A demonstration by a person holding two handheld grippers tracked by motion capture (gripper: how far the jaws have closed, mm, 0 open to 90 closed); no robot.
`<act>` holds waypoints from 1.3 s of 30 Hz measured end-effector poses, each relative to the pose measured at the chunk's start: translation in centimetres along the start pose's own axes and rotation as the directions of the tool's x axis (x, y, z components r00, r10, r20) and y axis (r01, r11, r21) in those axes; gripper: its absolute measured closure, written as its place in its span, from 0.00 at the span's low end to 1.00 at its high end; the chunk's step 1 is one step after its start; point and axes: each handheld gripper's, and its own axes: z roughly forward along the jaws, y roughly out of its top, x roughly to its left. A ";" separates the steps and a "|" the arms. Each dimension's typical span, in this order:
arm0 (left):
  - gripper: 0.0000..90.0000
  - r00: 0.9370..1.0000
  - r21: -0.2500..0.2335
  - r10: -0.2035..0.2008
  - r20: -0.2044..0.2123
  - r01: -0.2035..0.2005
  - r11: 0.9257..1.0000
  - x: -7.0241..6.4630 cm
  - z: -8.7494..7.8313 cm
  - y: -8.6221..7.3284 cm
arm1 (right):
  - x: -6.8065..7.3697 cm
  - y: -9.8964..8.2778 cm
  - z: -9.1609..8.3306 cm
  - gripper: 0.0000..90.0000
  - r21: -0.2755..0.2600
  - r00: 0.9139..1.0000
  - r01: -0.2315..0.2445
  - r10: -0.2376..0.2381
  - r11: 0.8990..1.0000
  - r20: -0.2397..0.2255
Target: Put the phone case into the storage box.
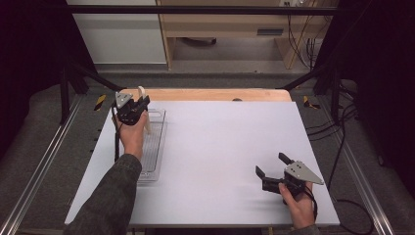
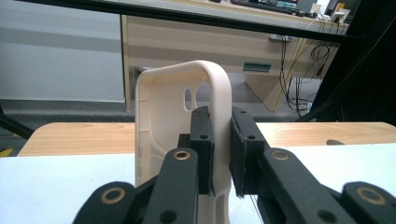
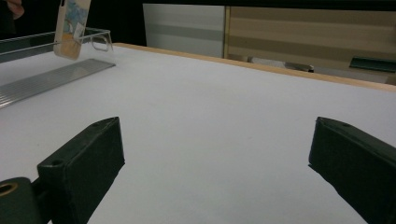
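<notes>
Black jaws of left gripper (image 2: 220,154), bottom centre of left gripper view, pinch one side wall of cream phone case (image 2: 187,121); case upright. High view: case (image 1: 144,108) upper left, held above clear tray (image 1: 155,147). Right gripper (image 1: 272,172) lower right, jaws spread, nothing between.

Risks (judgement):
- thin-edge grip; case may pivot or slip
- flexible wall may bend under squeeze
- lowering tilted: corner catches tray rim
</notes>
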 end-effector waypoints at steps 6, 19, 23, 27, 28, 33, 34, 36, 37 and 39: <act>0.89 1.000 0.004 -0.004 0.001 0.004 1.000 -0.2 0.2 -0.1 | 0.0 -0.1 0.0 0.04 0.004 1.000 0.001 -0.001 1.000 -0.001; 0.89 1.000 0.010 0.001 0.003 -0.001 1.000 -0.5 0.8 -0.2 | -0.1 -0.1 0.0 0.04 0.004 1.000 -0.005 0.005 1.000 0.002; 0.89 1.000 0.014 0.004 0.005 -0.004 1.000 -0.6 1.0 -0.2 | -0.2 -0.1 0.0 0.04 0.004 1.000 -0.009 0.009 1.000 0.006; 0.89 1.000 0.014 -0.002 0.005 0.002 1.000 -0.6 1.1 -0.2 | -0.2 -0.1 0.0 0.04 0.006 1.000 -0.011 0.011 1.000 0.006; 0.89 1.000 0.015 -0.002 0.005 0.002 1.000 -0.6 1.2 -0.2 | -0.2 -0.1 0.0 0.04 0.007 1.000 -0.012 0.012 1.000 0.006; 0.88 1.000 0.015 -0.003 0.000 0.003 1.000 -0.6 1.3 -0.2 | -0.2 -0.1 0.0 0.04 0.008 1.000 -0.014 0.014 1.000 0.006; 0.88 1.000 0.014 -0.007 -0.001 0.007 1.000 -0.6 1.3 -0.2 | -0.2 -0.1 -0.1 0.04 0.008 1.000 -0.015 0.015 1.000 0.006; 0.88 1.000 0.014 -0.010 -0.002 0.010 1.000 -0.6 1.4 -0.2 | -0.2 -0.1 -0.1 0.04 0.008 1.000 -0.016 0.016 1.000 0.008; 0.88 1.000 0.014 -0.012 -0.003 0.012 1.000 -0.6 1.4 -0.2 | -0.2 -0.1 -0.1 0.04 0.008 1.000 -0.017 0.017 1.000 0.008; 0.88 1.000 0.015 -0.018 -0.003 0.018 1.000 -0.6 1.5 -0.3 | -0.2 -0.1 -0.1 0.04 0.009 1.000 -0.017 0.017 1.000 0.008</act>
